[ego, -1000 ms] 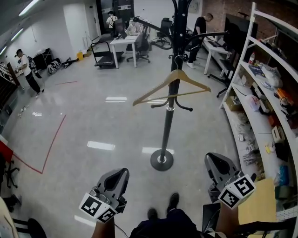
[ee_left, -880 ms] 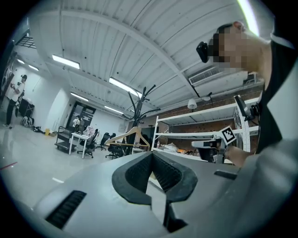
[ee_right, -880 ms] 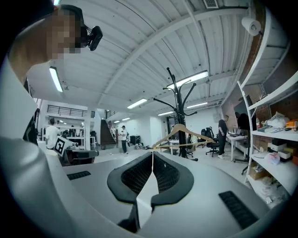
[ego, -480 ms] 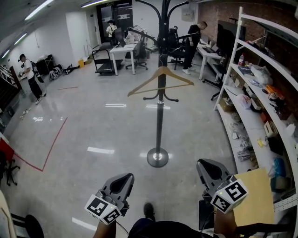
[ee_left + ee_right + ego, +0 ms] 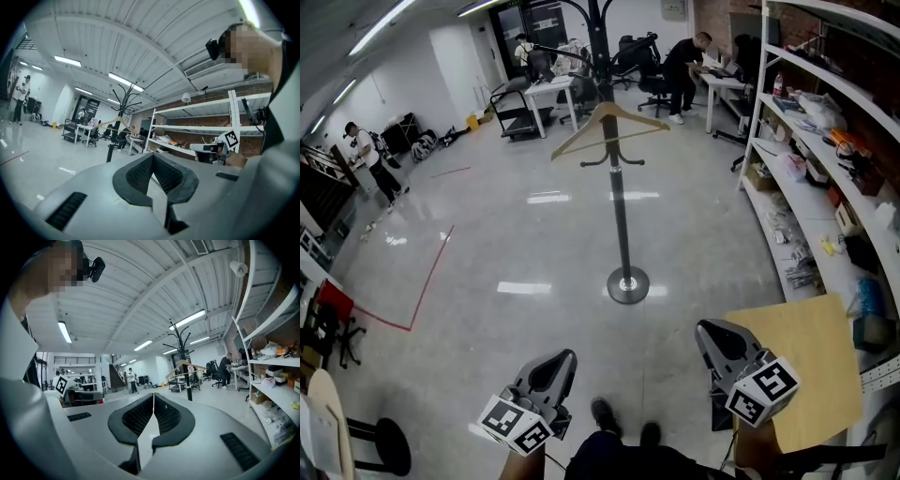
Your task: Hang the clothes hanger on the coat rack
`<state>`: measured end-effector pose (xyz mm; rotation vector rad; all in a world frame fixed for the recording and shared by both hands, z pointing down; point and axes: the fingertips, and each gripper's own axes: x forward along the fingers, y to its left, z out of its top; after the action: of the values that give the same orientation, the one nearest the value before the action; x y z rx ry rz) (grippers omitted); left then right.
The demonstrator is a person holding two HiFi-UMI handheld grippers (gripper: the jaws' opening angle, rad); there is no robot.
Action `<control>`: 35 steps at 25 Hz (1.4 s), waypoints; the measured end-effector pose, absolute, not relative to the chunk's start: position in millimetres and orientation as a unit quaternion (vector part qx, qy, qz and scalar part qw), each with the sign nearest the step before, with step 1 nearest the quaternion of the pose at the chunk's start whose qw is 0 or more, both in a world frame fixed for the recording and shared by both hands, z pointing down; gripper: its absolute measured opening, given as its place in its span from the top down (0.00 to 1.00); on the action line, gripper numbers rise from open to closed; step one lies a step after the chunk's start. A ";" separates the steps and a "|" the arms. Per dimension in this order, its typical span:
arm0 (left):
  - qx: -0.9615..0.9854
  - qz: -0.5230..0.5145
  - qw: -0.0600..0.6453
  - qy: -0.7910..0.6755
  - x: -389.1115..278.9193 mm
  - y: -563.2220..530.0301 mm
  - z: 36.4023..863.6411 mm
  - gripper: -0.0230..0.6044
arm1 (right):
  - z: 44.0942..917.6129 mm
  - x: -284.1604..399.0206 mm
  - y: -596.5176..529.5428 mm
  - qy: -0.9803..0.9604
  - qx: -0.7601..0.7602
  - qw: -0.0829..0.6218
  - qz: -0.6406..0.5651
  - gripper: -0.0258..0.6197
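Observation:
A wooden clothes hanger [image 5: 607, 127] hangs by its hook on the black coat rack [image 5: 620, 202], well ahead of me on the floor. Both grippers are low and near my body, far from the rack. My left gripper [image 5: 553, 363] is shut and empty, and my right gripper [image 5: 712, 339] is shut and empty too. In the left gripper view the rack [image 5: 118, 123] and the hanger [image 5: 108, 123] are small and distant beyond the closed left gripper [image 5: 153, 158]. The right gripper view shows the hanger [image 5: 185, 365] on the rack [image 5: 188, 376] past the closed right gripper [image 5: 153, 397].
White shelving [image 5: 825, 141] full of small items runs along the right. A tan board [image 5: 806, 366] lies by my right gripper. Desks, chairs and people are at the back, a person [image 5: 366, 155] stands at far left, and red tape [image 5: 422, 291] marks the floor.
The rack with the hanging hanger has drawn farther away and higher in the head view. Both shut, empty grippers have pulled back from it together.

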<state>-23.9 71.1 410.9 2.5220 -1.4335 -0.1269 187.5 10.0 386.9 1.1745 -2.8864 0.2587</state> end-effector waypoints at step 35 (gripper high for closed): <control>0.883 -0.049 0.116 -0.451 -50.1 294.9 410.2 0.96 | 361.0 150.5 247.5 -0.901 0.431 0.027 0.049 0.95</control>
<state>-50.1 294.9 410.2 2.5867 -1.3212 -0.1435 150.5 247.5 361.0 1.3299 -2.7817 0.1516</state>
